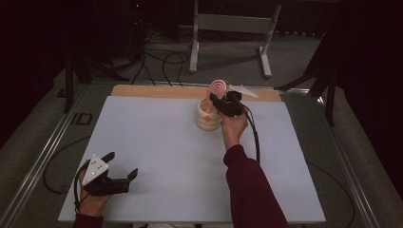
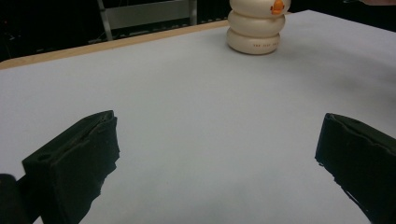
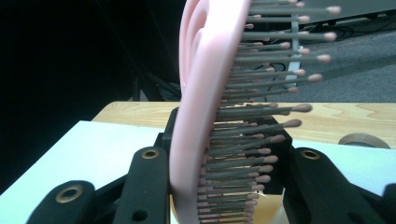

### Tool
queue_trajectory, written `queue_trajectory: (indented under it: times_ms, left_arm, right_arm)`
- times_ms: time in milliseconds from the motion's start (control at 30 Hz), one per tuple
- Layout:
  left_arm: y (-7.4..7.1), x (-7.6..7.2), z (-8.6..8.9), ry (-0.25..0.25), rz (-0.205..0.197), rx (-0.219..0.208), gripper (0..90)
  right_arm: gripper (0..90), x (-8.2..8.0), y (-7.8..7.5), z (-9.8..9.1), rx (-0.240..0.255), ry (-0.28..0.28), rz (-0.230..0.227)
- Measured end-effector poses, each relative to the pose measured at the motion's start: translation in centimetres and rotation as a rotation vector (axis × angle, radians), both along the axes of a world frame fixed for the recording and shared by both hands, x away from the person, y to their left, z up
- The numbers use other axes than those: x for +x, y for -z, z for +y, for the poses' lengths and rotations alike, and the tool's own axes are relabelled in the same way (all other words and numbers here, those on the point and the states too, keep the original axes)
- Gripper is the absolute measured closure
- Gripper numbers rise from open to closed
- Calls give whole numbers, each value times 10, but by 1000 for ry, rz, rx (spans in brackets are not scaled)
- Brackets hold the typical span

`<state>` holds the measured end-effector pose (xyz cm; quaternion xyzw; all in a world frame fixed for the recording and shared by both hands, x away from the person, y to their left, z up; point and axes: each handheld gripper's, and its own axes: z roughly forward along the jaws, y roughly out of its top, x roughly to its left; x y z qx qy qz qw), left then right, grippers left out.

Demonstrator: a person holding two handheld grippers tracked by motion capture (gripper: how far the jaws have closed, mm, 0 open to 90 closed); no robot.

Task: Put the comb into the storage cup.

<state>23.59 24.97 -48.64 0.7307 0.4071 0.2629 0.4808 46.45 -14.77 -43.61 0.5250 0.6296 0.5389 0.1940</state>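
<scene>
the brush point(image 1: 218, 88) stands upright at the far middle of the bench point(image 1: 157, 142), its long axis running up and down, the head at the top and the lower end going down toward the holder point(image 1: 207, 116). in the right gripper view the brush point(image 3: 201, 107) shows edge-on, with the bristles pointing out to the right of that view and the smooth back to the left.

the right hand-held gripper point(image 1: 219, 102) is clamped on the brush low down, one jaw against the back and one on the bristle side, so the head rises above the jaws. the gripper sits just beside the holder's top, and the brush's lower end is over or in the holder's mouth; which of the two i cannot tell.

the brush is pale pink with concentric ridges on its oval back, and its bristles are thin grey pins with small pink tips. the holder is a cream stack of rounded rings with an orange mark.

the left hand-held gripper point(image 1: 119, 166) rests at the near left of the bench, well apart from the brush, jaws wide apart with nothing between them.
</scene>
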Motion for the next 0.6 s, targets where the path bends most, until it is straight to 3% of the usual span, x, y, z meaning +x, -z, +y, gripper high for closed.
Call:
queue_trajectory:
  times_ms: [600]
  left_arm:
    - [0,0,-1,1,1,4,1]
  right_arm:
    - [633,1,3,-9,26,18,17]
